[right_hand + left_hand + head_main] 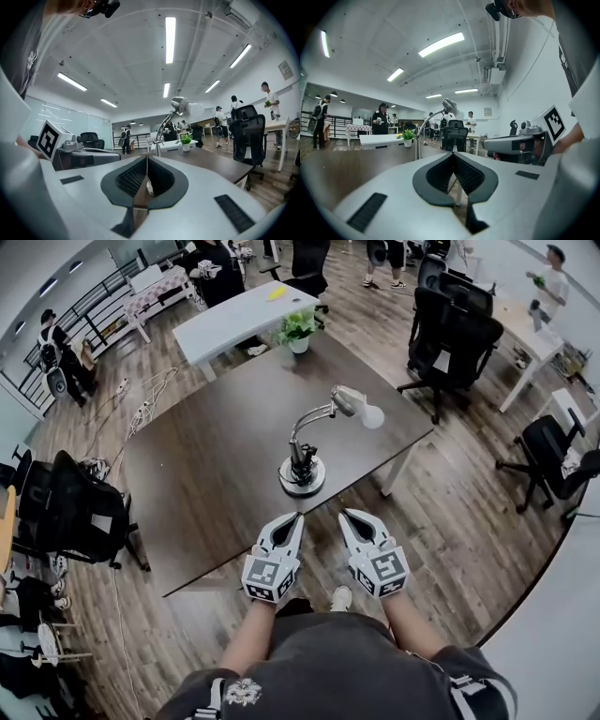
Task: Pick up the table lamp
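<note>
Lamp (302, 472): chrome round base, curved neck, white bulb; left gripper (297, 517) and right gripper (346, 516) both closed, empty.

Chrome table lamp (309, 442) upright w/ curved neck, mid dark table (206, 474)

In the lower centre of the head view, the person is holding the left gripper (296, 517) and right gripper (345, 515) side by side, tips pointing up-frame, both jaw pairs seemingly closed and empty.
</note>
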{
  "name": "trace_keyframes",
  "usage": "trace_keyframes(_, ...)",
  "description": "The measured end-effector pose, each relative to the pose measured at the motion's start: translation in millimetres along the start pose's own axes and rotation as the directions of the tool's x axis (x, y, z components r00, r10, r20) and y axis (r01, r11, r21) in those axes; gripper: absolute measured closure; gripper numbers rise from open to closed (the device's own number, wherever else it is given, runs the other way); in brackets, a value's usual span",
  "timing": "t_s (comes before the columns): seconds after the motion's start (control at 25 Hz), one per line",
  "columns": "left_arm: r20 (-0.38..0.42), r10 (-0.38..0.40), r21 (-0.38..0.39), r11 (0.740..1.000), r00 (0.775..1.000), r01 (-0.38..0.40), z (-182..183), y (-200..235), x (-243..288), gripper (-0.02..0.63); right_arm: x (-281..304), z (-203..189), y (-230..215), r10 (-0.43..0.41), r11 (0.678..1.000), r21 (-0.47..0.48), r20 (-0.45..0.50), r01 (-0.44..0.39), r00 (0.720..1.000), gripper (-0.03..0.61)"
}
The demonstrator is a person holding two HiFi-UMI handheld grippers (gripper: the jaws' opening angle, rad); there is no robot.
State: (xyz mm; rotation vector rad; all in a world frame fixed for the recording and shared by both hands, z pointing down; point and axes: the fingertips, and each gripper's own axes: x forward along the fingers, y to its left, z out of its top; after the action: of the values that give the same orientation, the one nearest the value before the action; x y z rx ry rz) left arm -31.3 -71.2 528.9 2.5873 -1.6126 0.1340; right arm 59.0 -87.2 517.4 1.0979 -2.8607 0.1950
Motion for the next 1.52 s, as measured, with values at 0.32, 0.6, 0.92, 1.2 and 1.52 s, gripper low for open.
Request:
trace_keyframes(0.32,0.004,0.023,-0.028,0.999,1.000,-0.023,-3,34,21,0.606,28,-4,-12,-0.006,1.000,-0.012,-0.018,0.005,1.000,0.551)
trace_keyframes(0.6,0.007,-0.023,-0.019,1.000,1.000,0.023,7,69,56,0.606,70,14,-21,-0.031,0.999,-0.032,-0.002,0.031,1.000,0.551)
trace_keyframes(0.92,0.002,-0.111,0.009,0.994,0.994,0.111,5,97,90,0.606,115,14,-34,-0.094,0.994,-0.063,-0.012,0.093,0.996,0.551)
trace_keyframes(1.2,-0.013,-0.151,0.031,0.988,0.989,0.151,0,122,106,0.606,135,15,-38,-0.167,0.984,-0.057,-0.003,0.167,0.986,0.551)
trace_keyframes(1.52,-0.012,-0.137,0.005,0.991,0.990,0.137,-9,130,125,0.489,139,12,-46,-0.173,0.984,-0.052,-0.008,0.173,0.985,0.551)
